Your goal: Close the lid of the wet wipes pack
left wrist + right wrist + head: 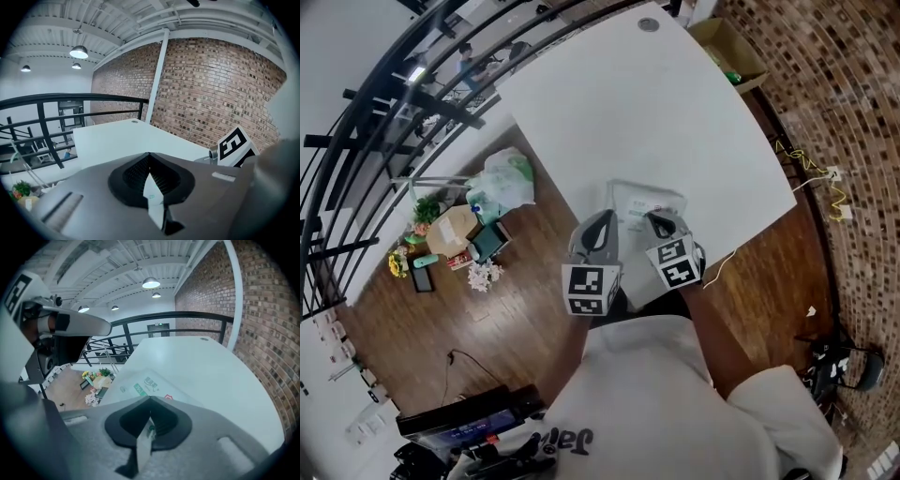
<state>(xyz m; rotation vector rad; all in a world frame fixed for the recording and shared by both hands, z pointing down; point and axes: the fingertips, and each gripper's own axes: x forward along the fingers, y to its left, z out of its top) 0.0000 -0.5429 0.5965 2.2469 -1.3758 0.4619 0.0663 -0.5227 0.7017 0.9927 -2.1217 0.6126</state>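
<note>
The wet wipes pack (649, 201), white with green print, lies flat near the front edge of the white table (675, 112). Whether its lid is open or closed, I cannot tell. My left gripper (602, 221) and right gripper (660, 221) hover side by side over the pack's near end, both shut. In the left gripper view the jaws (149, 157) meet at the tips, with only a white sliver in the slit. Beyond the shut right gripper (150, 400) lies the pack (145, 386); the left gripper (65, 326) hangs at upper left.
A cardboard box (727, 47) stands beyond the table's far right corner by the brick wall. Plastic bags (502, 183), a box and flowers litter the wooden floor at left. A black railing (384, 103) runs behind. A yellow cable (814, 169) lies at right.
</note>
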